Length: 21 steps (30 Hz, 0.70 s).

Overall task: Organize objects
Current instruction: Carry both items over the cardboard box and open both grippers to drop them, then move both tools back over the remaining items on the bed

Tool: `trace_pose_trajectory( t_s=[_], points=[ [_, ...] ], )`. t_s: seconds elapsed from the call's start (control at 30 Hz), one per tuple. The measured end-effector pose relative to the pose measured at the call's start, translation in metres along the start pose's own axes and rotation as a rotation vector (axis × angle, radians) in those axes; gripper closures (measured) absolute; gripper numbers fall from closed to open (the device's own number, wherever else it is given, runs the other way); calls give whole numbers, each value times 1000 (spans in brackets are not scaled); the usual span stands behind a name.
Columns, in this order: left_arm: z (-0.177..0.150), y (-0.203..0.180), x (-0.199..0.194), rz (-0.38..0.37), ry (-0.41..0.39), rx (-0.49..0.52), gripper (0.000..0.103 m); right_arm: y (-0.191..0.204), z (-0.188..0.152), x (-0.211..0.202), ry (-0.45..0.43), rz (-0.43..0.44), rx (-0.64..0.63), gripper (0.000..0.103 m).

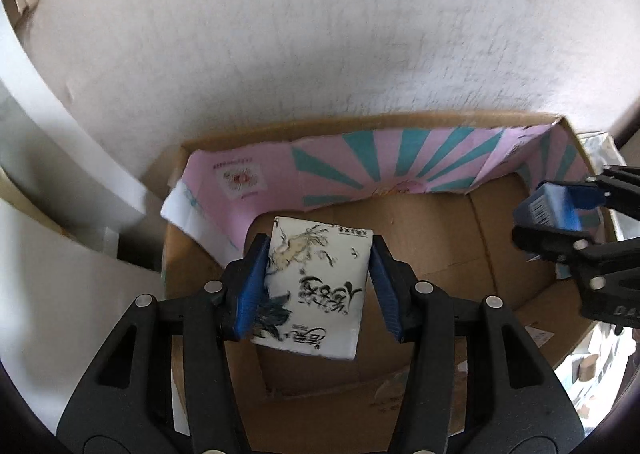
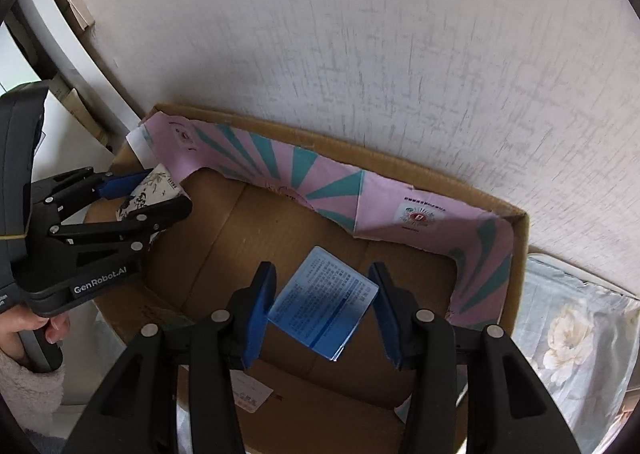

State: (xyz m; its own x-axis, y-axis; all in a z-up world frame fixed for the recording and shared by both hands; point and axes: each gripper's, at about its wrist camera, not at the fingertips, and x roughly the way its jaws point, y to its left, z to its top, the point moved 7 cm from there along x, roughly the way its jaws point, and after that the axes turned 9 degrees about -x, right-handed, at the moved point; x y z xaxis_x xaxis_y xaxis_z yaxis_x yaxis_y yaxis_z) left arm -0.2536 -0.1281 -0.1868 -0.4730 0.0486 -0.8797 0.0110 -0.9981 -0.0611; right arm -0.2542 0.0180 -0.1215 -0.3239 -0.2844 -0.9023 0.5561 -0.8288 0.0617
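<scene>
My left gripper (image 1: 318, 286) is shut on a white tissue pack (image 1: 316, 290) printed with black brush lettering. It holds the pack above the left part of an open cardboard box (image 1: 452, 254). My right gripper (image 2: 322, 308) is shut on a blue tissue pack (image 2: 324, 306) with small print, above the box floor (image 2: 248, 230). In the left wrist view the right gripper (image 1: 560, 217) and its blue pack (image 1: 550, 207) are at the box's right side. In the right wrist view the left gripper (image 2: 148, 193) and the white pack (image 2: 154, 189) are at the box's left edge.
The box stands against a white textured wall (image 1: 320, 33). A pink sheet with teal rays (image 1: 400, 169) lines its back and side walls. A floral cloth (image 2: 576, 334) lies to the right of the box. White furniture (image 1: 52, 181) stands to the left.
</scene>
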Motion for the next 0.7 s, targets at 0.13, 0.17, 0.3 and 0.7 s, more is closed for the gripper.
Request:
trace_pose_trajectory(
  t_s=[0.13, 0.17, 0.3, 0.7],
  points=[
    [3, -5, -7, -18, -20, 28, 0, 5, -4, 2, 57, 14, -45, 48],
    [4, -6, -10, -28, -32, 28, 0, 7, -7, 2, 76, 17, -57, 29],
    [5, -6, -14, -25, -32, 43, 0, 4, -13, -11, 48, 9, -46, 9],
    [4, -4, -37, -29, -69, 20, 0, 5, -12, -30, 18, -33, -23, 9]
  ],
)
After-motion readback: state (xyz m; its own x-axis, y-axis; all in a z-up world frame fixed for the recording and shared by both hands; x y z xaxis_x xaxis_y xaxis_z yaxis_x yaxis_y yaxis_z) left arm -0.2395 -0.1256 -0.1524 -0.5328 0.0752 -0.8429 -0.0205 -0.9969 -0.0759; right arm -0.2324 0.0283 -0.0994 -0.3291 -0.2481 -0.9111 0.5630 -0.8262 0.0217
